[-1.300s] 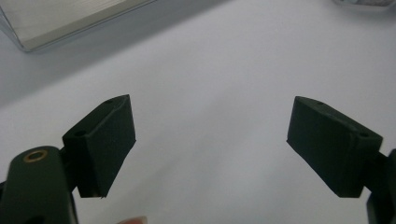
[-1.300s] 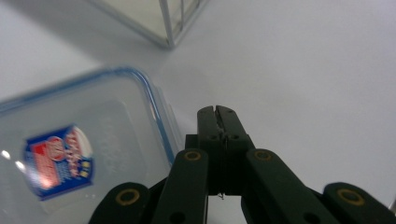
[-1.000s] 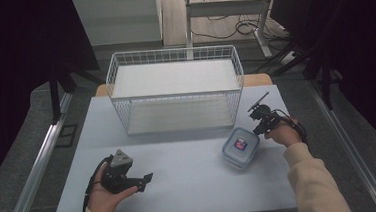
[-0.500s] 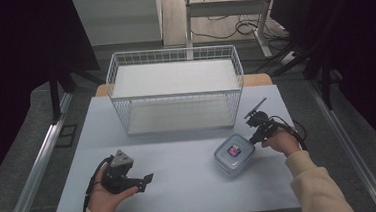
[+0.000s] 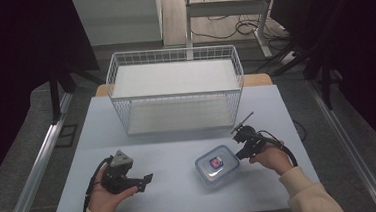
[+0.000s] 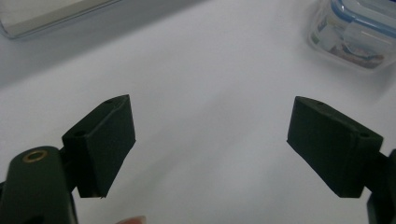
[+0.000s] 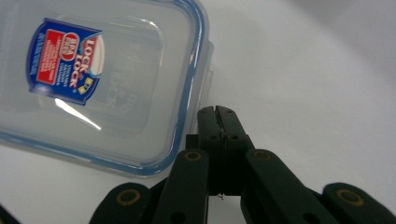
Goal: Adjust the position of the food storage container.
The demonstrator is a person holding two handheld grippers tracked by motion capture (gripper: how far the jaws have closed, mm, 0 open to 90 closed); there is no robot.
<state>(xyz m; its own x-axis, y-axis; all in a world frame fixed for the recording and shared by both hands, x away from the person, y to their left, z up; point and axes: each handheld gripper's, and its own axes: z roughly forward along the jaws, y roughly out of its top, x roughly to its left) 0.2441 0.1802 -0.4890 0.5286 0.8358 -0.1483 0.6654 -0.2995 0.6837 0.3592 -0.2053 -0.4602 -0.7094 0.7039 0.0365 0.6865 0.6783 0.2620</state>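
Slippage is our first worry in the high view: the right gripper [image 5: 242,149] sits with its jaws pressed together at the right edge of the clear lidded container [image 5: 217,165], which lies on the pale worktop [image 5: 182,196] in front of the white wire basket [image 5: 175,92]; if we nudge the box with closed jaws, we judge it could skate across the smooth surface or spin rather than go where we want, and a push toward the near edge might send it off. The left gripper [image 5: 143,180] rests in the hand at the near left, well apart from the container, its jaws spread and holding nothing, so it offers no steadying. Around the worktop we see grey flooring, dark curtains at both sides, and cables on the floor beyond the basket. In the left gripper view, the two black jaws stand wide over bare white surface, with the container [image 6: 355,32] far off at the upper right. In the right gripper view, the closed jaws point at the container's [image 7: 102,79] blue-rimmed lid beside a side latch; we cannot tell whether they touch it, and a slanting push there could pop the latch or tip the box.
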